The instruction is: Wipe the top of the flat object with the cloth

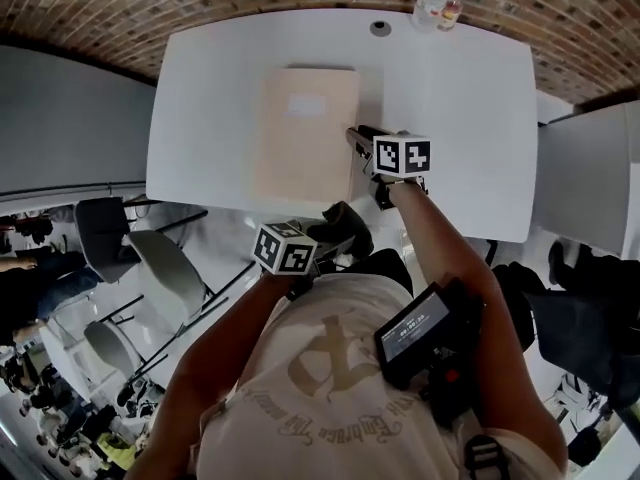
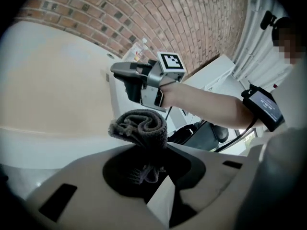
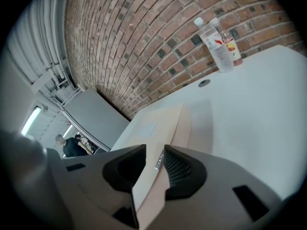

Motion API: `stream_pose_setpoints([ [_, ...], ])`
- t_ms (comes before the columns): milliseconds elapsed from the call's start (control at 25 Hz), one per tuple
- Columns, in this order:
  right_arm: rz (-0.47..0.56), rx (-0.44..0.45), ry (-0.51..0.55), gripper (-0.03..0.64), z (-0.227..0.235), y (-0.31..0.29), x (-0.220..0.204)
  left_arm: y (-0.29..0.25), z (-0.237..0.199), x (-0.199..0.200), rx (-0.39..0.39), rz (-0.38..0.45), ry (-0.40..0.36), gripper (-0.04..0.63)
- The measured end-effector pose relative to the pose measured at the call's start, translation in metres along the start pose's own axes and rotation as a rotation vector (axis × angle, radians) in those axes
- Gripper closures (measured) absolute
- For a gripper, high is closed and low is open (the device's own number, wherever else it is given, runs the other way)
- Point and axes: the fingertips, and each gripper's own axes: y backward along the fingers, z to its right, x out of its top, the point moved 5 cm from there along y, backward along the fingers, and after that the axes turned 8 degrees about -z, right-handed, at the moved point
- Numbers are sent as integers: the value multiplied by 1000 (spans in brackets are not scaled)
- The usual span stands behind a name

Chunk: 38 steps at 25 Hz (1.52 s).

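Observation:
A flat tan board [image 1: 305,133] lies on the white table [image 1: 450,108], left of its middle. My right gripper [image 1: 355,136] is at the board's right edge. In the right gripper view the jaws [image 3: 154,159] close over that edge of the board [image 3: 158,123], which fills the gap between the pads. My left gripper [image 1: 325,230] hovers just off the table's near edge, shut on a bunched dark grey cloth [image 2: 140,128], also seen as a dark cloth [image 1: 345,218] from above. The left gripper view shows the right gripper [image 2: 127,71] beyond the cloth.
Two clear bottles [image 1: 440,3] stand at the table's far edge by the brick wall, beside a round cable hole [image 1: 380,28]. Grey chairs [image 1: 150,258] stand on the floor to the near left. A grey cabinet [image 1: 590,168] is at the right.

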Motion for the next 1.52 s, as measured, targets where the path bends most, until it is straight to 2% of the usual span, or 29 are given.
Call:
stream_pose_setpoints([
  [80, 12, -27, 34, 532, -4, 13, -2, 17, -4, 6, 28, 48, -18, 486],
  [160, 21, -44, 73, 563, -10, 26, -4, 35, -11, 15, 62, 109, -32, 486],
  [400, 96, -56, 233, 588, -49, 69, 3, 96, -36, 56, 188, 314, -84, 486],
  [560, 146, -72, 316, 594, -76, 93, 1, 124, -44, 68, 254, 389, -137, 486],
  [760, 218, -95, 375, 595, -99, 119, -7, 141, -44, 76, 274, 431, -211, 486],
  [880, 260, -118, 370, 595, -106, 131, -15, 146, -41, 74, 276, 451, -247, 486],
  [1200, 288, -168, 335, 595, -113, 138, -30, 152, -41, 71, 239, 443, -258, 486],
  [1520, 292, -169, 321, 596, -112, 133, -39, 152, -44, 70, 250, 433, -270, 486],
])
